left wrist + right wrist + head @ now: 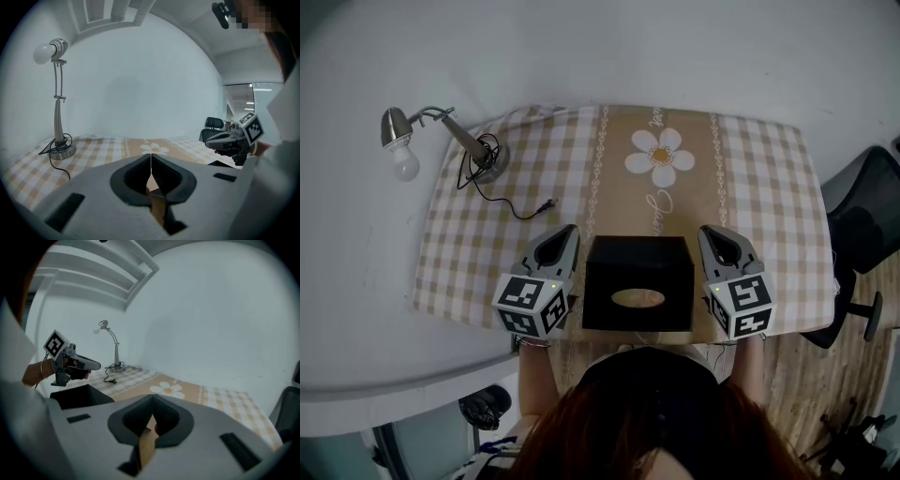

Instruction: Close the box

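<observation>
The box (637,270) stands at the near edge of the desk (769,178). It is black with an oval opening in its top, and its contents cannot be seen. The left claw (569,230) lies just beside its left wall and the right claw (706,231) just beside its right. Both have their jaws pressed together, gripping nothing. Beyond the box the checked cloth (497,244) lies open. A lamp (467,142) stands at the far left corner and a chair (865,211) off the right edge.

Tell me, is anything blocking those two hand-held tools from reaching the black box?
Nothing visible. The black rectangular box sits right between the left tool and the right tool; the silver desk lamp stands well apart.
</observation>
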`<state>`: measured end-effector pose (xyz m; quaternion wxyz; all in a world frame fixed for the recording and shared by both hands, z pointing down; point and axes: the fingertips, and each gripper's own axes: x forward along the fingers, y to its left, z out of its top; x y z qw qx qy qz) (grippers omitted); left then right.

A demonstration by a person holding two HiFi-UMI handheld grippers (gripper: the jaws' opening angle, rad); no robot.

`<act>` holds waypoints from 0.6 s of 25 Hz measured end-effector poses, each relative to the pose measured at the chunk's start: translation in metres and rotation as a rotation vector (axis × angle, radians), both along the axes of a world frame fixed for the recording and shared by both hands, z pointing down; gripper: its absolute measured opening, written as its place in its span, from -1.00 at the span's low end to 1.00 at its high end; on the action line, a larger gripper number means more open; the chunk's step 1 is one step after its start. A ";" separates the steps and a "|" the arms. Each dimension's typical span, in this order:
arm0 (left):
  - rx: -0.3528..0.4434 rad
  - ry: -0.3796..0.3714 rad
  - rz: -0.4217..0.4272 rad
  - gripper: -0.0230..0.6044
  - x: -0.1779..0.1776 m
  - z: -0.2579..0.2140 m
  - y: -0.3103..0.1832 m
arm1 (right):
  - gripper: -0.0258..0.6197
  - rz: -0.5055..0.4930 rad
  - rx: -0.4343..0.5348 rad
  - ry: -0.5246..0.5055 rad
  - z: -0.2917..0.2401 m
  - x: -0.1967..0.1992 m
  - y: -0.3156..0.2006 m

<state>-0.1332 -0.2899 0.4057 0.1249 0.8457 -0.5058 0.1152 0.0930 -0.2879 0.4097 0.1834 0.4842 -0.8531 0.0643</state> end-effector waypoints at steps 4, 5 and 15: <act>-0.026 -0.006 -0.012 -0.84 -0.005 0.011 -0.005 | -0.87 -0.010 -0.040 0.012 0.014 0.000 -0.005; -0.034 -0.006 -0.014 -0.84 -0.006 0.013 -0.006 | -0.87 -0.011 -0.050 0.013 0.018 0.001 -0.007; -0.133 -0.001 -0.017 -0.84 -0.011 0.045 -0.011 | -0.87 -0.043 -0.182 0.041 0.054 0.001 -0.015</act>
